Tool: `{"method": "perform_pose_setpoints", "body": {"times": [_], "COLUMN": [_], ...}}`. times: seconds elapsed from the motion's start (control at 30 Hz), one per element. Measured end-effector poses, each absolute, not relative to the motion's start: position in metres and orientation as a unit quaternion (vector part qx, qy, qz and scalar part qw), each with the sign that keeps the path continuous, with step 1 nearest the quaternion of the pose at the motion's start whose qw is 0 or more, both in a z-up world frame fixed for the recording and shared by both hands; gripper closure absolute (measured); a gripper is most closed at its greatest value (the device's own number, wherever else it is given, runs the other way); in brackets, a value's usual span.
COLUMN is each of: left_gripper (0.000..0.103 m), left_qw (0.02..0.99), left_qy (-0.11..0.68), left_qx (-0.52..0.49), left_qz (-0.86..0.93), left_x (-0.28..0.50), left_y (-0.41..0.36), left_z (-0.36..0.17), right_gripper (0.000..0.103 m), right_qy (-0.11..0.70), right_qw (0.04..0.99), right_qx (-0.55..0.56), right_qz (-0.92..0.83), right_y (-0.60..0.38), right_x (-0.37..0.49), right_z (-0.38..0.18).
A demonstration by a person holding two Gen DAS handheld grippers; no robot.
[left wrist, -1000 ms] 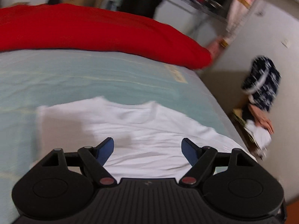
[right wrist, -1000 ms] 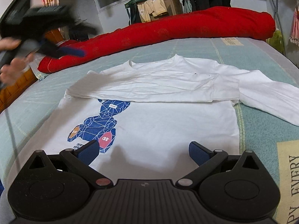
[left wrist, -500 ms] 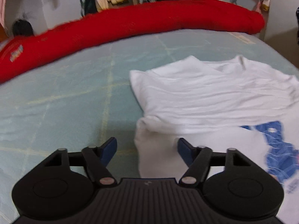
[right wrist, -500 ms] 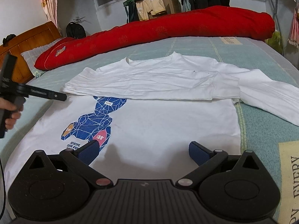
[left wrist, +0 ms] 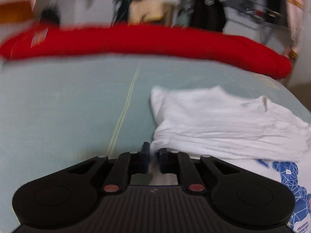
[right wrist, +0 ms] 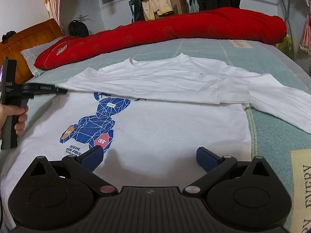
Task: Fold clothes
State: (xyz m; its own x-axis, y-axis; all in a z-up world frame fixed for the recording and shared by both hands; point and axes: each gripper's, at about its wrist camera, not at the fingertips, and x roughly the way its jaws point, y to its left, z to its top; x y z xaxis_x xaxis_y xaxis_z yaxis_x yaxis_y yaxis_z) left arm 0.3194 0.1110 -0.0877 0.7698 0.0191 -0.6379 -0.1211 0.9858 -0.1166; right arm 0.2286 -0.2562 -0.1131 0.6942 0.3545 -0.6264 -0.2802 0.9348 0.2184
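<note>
— Left wrist view first: how does the left gripper [left wrist: 154,155] stand?

— Low at six o'clock, its jaws have just been closing and are nearly together, with the corner of the folded edge of the white T-shirt [left wrist: 223,122] between the pads. The frame is blurred, so I'd say the pads seem to pinch the cloth rather than swear to it. From the right wrist view the same gripper [right wrist: 63,90] comes in from nine o'clock, tips at the shirt's folded left corner, with a hand [right wrist: 11,116] round its grip.

— And the shirt itself?

— It lies flat on the pale green bed sheet [right wrist: 272,68], filling the middle of the right wrist view. Its upper part is folded down over the body, the fold line running from nine towards three o'clock just above the blue bear print [right wrist: 97,124]. One sleeve trails out towards three o'clock.

— The right gripper?

— The right gripper [right wrist: 149,158] sits at six o'clock, jaws spread wide, hovering over the shirt's lower part with nothing between the pads. A long red bolster [right wrist: 175,33] lies across the bed at twelve o'clock.
</note>
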Motion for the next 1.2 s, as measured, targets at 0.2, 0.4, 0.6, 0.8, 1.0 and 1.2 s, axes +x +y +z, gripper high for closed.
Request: {"method": "perform_pose_setpoints", "body": {"times": [0.2,0.4,0.6,0.8,1.0,1.2], "left_gripper": [0.064,0.07,0.066,0.07,0.078,0.06], "left_qw": [0.926,0.944,0.925,0.895,0.904,0.914], "left_qy": [0.354,0.308,0.331,0.393,0.365,0.353], "left_qx": [-0.124,-0.116,-0.173,-0.211,-0.221,-0.197], "left_qz": [0.039,0.016,-0.07,-0.017,0.036,-0.04], "left_x": [0.313,0.312,0.352,0.392,0.412,0.41], "left_y": [0.13,0.124,0.096,0.106,0.127,0.111], "left_z": [-0.068,-0.018,-0.012,-0.064,-0.072,-0.049], "right_gripper": [0.0,0.0,0.0,0.0,0.0,0.0], "right_qy": [0.351,0.351,0.351,0.351,0.351,0.351], "right_qw": [0.918,0.918,0.918,0.917,0.917,0.919], "right_qx": [0.057,0.054,0.051,0.056,0.052,0.045], "right_qz": [0.175,0.175,0.175,0.18,0.18,0.176], "right_y": [-0.259,-0.259,-0.258,-0.261,-0.26,-0.258], "right_x": [0.23,0.229,0.229,0.23,0.23,0.23], "right_z": [-0.113,-0.112,-0.112,-0.112,-0.113,-0.114]}}
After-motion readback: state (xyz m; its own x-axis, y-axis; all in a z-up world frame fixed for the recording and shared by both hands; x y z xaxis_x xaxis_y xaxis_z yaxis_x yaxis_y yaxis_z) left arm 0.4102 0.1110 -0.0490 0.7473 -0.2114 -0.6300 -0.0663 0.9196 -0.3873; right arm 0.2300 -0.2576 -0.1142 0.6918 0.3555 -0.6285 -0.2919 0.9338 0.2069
